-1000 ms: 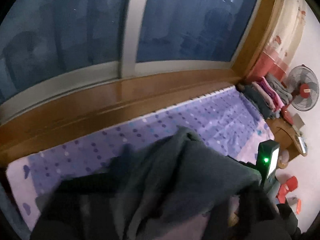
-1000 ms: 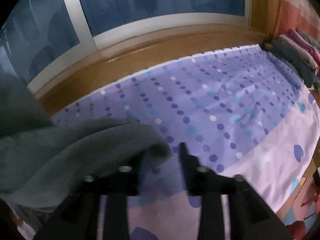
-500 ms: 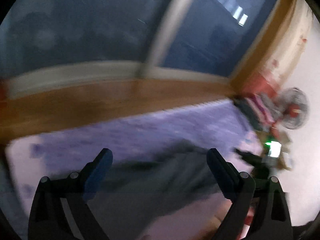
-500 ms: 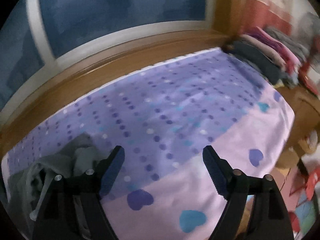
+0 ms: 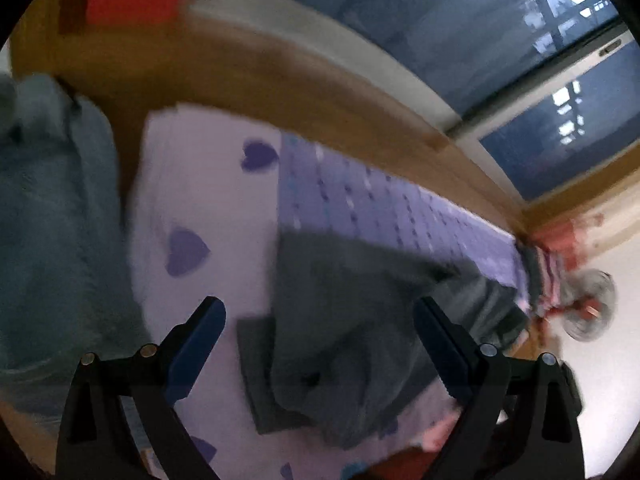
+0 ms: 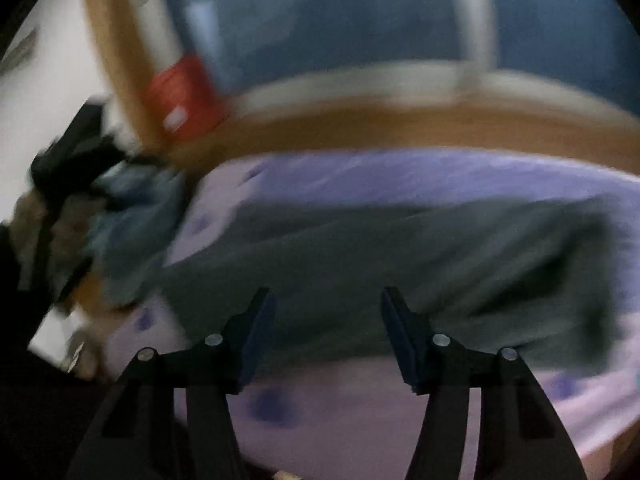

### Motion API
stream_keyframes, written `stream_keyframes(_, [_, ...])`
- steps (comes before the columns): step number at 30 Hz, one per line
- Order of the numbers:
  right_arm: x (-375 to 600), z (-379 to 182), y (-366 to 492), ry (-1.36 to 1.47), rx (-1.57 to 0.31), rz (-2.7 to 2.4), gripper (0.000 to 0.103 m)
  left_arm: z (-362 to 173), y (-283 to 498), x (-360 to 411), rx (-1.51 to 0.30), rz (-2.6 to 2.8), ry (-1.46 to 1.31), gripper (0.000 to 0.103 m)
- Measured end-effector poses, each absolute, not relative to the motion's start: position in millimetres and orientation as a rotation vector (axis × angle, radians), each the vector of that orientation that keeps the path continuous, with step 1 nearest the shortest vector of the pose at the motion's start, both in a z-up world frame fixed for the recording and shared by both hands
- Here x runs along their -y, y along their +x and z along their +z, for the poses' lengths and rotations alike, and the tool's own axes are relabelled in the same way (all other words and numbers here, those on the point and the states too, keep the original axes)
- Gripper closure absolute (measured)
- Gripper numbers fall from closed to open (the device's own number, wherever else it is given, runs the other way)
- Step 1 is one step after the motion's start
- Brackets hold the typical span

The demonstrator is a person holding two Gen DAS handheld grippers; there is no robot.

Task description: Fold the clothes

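Note:
A dark grey garment (image 5: 360, 320) (image 6: 380, 264) lies spread and rumpled on the purple and pink bed sheet (image 5: 192, 184) (image 6: 360, 412). My left gripper (image 5: 320, 320) hangs above its near end, wide open, with nothing pressed between the fingers. My right gripper (image 6: 326, 304) hovers over the garment's near edge. Its jaws are closing, and the pads do not press on the cloth. Both views are blurred by motion.
A heap of blue-grey clothes (image 5: 52, 208) (image 6: 132, 224) lies past the sheet's left end. A wooden sill (image 5: 280, 92) and a dark window (image 6: 320, 12) run behind the bed. Folded clothes (image 5: 540, 276) and a fan (image 5: 588, 308) stand at the far right.
Both grippers let go of the grey garment, which now lies on the sheet. Both views swung left, bringing the heap of clothes at the bed's end into sight.

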State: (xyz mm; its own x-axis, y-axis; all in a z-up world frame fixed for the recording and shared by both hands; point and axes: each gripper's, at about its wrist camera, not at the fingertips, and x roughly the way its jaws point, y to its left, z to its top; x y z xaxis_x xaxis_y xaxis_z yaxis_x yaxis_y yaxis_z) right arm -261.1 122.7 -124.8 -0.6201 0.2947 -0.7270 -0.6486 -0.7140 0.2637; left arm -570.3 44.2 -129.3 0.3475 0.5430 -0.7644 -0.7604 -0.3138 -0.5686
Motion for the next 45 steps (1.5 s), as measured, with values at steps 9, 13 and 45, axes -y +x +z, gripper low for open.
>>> stream_keyframes(9, [-54.0,-140.9,-351.5,-1.046,-0.560,2.197,0.029,-174.3,-588.1,-84.7,-0.322,1.076,-1.444,0.006])
stream_keyframes(13, [-37.7,-156.8,-364.3,-1.091,-0.356,1.934,0.043,-186.4,-575.4,-122.5,-0.404,1.026,-1.422,0.006])
stream_keyframes(45, [-36.3,-111.3,-277.5,-0.672,-0.409,1.399,0.098,-152.9,-610.3,-124.5,0.056,0.952,-1.596,0.101])
